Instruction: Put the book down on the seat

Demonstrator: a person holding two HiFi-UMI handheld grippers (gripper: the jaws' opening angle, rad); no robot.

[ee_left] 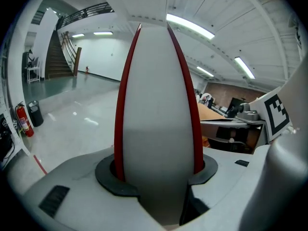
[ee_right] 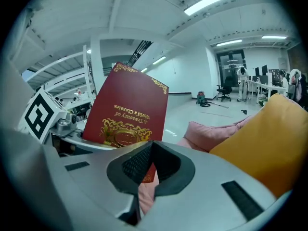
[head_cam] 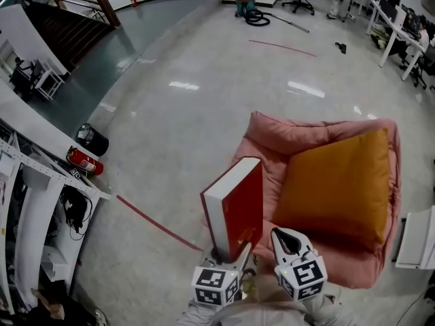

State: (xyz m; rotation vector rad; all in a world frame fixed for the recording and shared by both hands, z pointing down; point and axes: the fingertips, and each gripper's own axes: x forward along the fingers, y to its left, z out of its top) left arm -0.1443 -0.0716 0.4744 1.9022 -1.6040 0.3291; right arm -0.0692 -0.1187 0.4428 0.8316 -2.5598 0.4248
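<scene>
A thick red book (head_cam: 238, 206) with white page edges stands upright in my left gripper (head_cam: 234, 253), which is shut on its lower end. In the left gripper view the book's page edge (ee_left: 156, 105) fills the space between the jaws. The book hangs over the front left edge of the pink seat (head_cam: 272, 138), which carries an orange cushion (head_cam: 336, 182). My right gripper (head_cam: 282, 236) is just right of the book, shut and holding nothing. The right gripper view shows the book's gold-printed cover (ee_right: 127, 107) beyond that gripper (ee_right: 147, 165), with the seat (ee_right: 211, 131) and cushion (ee_right: 269, 138) to the right.
Glossy floor surrounds the seat. White shelving (head_cam: 34, 182), a red fire extinguisher (head_cam: 85, 160) and a black bin (head_cam: 92, 139) stand at the left. A red tape line (head_cam: 156, 224) crosses the floor. A white box (head_cam: 416, 240) sits right of the seat. Desks and chairs are far back right.
</scene>
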